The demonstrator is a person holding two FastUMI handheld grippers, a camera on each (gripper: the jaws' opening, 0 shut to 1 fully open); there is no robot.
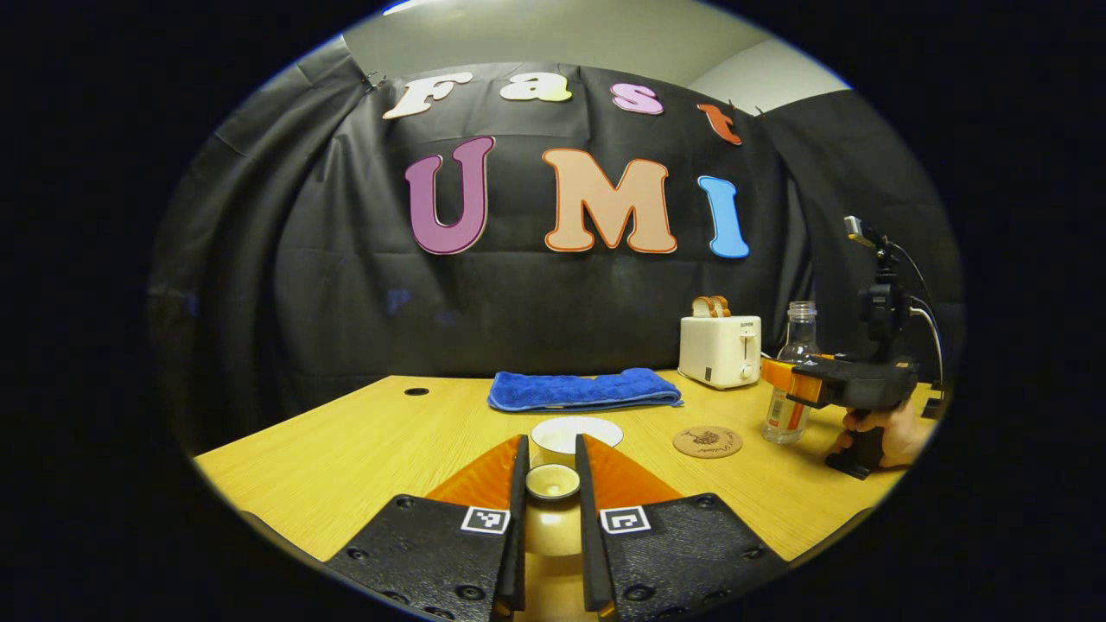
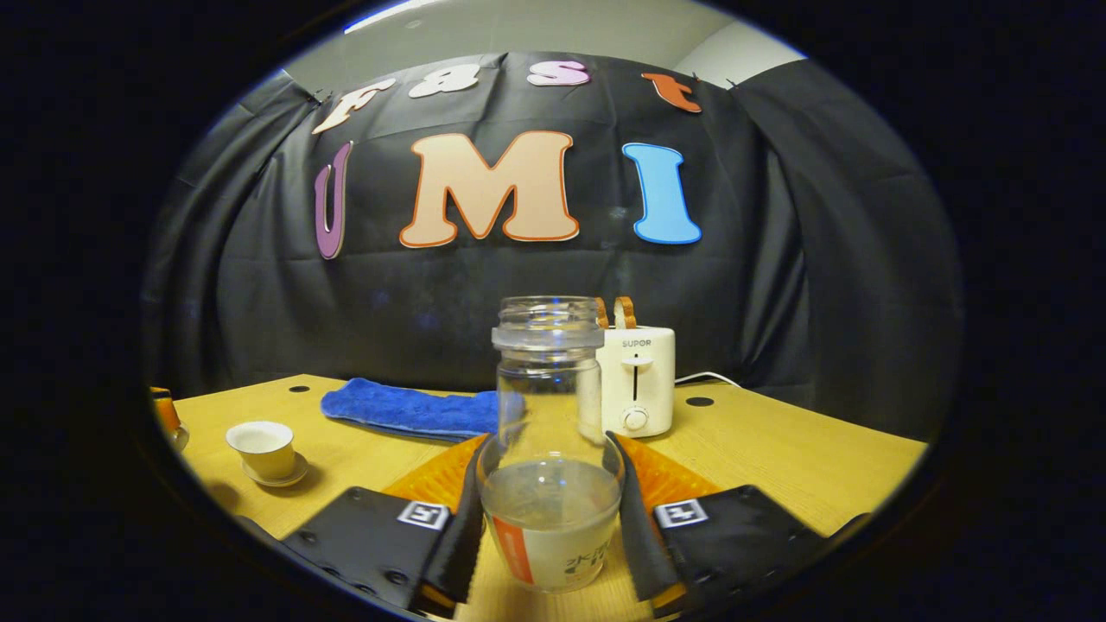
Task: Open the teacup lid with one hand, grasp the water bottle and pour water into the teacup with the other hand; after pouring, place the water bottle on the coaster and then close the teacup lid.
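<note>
Table (image 1: 346,449) carries everything. Right gripper (image 2: 549,518) brackets the uncapped water bottle (image 2: 549,449) low on its body, fingers against both sides; part full, smooth plastic, probably slippery and bottom-heavy. Teacup (image 2: 262,449) stands uncovered well left. Left gripper (image 1: 551,485) clenches the small lid (image 1: 552,481), likely brittle, at its edges.

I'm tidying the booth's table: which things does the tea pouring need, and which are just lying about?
Needed: teacup, lid in the left gripper, bottle between the right gripper's fingers, coaster.
Lying about: towel, toaster.
</note>
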